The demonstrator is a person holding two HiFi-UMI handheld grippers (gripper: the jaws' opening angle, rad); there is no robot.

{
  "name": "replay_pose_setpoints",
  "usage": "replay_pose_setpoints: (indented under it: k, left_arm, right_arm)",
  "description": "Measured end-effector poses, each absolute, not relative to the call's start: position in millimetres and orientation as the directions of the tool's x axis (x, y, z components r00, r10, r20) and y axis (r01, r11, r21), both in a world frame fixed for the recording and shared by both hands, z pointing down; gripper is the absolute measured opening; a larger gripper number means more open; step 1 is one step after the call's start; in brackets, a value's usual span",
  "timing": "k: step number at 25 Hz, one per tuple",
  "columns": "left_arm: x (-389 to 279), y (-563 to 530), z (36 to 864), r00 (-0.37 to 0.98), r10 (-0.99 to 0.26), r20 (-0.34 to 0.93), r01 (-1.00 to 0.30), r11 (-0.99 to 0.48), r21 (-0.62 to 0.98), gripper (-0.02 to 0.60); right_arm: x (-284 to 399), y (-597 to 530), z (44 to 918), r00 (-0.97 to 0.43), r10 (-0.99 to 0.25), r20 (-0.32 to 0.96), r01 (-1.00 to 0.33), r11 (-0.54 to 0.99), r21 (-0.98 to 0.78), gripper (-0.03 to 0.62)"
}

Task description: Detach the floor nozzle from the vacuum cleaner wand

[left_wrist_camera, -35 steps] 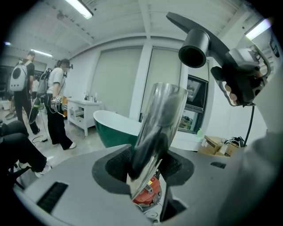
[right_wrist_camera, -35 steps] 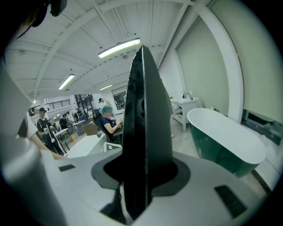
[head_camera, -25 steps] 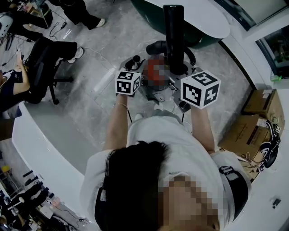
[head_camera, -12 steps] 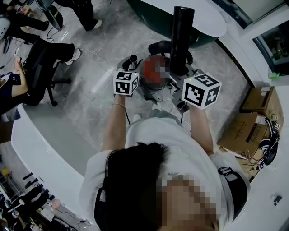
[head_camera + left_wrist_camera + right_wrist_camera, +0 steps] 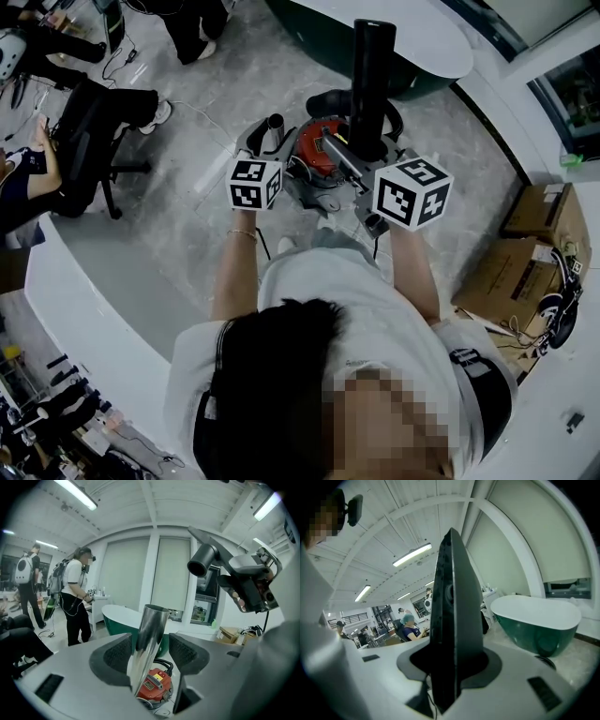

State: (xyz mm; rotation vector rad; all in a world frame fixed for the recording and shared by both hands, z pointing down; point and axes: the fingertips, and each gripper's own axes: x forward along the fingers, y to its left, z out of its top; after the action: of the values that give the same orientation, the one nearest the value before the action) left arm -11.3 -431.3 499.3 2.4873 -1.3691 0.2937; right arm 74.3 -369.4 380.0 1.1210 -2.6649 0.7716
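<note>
The black floor nozzle (image 5: 369,80) stands upright, apart from the wand, with my right gripper (image 5: 371,142) shut on its lower part; in the right gripper view the nozzle (image 5: 454,616) fills the middle between the jaws of the right gripper (image 5: 457,663). The shiny metal wand (image 5: 275,126) rises from the red vacuum cleaner (image 5: 317,153) on the floor. My left gripper (image 5: 270,147) is at the wand; its jaws have just been opening. In the left gripper view the wand (image 5: 149,644) leans by the left pad of the left gripper (image 5: 150,654), with a gap to the right pad. The nozzle (image 5: 206,558) shows at upper right.
A green bathtub with a white rim (image 5: 412,52) stands just beyond the vacuum. Cardboard boxes (image 5: 527,253) lie at the right. A seated person on an office chair (image 5: 89,122) is at the left, near a white curved counter (image 5: 89,300). People (image 5: 77,599) stand in the room.
My left gripper has shifted slightly left and back from the red vacuum. The black nozzle has stayed upright in the right gripper.
</note>
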Motion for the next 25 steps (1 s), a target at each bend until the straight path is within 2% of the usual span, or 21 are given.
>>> replay_pose_setpoints:
  k: [15, 25]
  left_arm:
    - [-30, -375, 425, 0.504, -0.848, 0.163, -0.858, -0.471, 0.204, 0.246]
    - [-21, -358, 400, 0.488, -0.859, 0.153, -0.867, -0.458, 0.195, 0.245]
  right_arm:
    - [74, -364, 397, -0.664, -0.648, 0.373, -0.748, 0.572, -0.337, 0.152]
    - [70, -357, 393, -0.584, -0.755, 0.299, -0.812, 0.541, -0.220, 0.152]
